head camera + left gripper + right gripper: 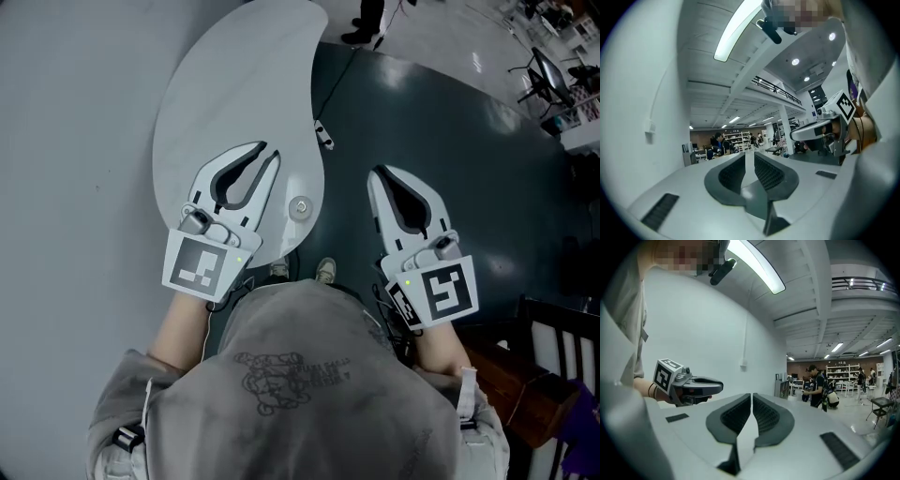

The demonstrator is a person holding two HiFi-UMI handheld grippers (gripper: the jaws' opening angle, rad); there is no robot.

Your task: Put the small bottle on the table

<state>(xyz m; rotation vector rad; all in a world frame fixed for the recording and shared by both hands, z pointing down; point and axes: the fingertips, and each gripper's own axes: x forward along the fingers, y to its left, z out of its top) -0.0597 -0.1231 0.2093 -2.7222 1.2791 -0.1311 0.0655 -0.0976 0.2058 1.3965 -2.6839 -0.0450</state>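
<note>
We see a pale grey desk [234, 75] with a rounded outline that becomes narrow toward its far end. Directly on it, near the right edge, stands only the small bottle [300, 207], which from above shows as a pale round top. Beside the desk is a dark, slightly shiny floor [441, 141]. On the floor, just beside the desk's right edge, lies a small white object [323, 137], and a thin cable [345, 73] runs away from it. Two shoes [324, 270] stand on the floor near the desk's close edge.

Chair [560, 330] cut off at right edge; standing person [367, 23] cut off above.
</note>
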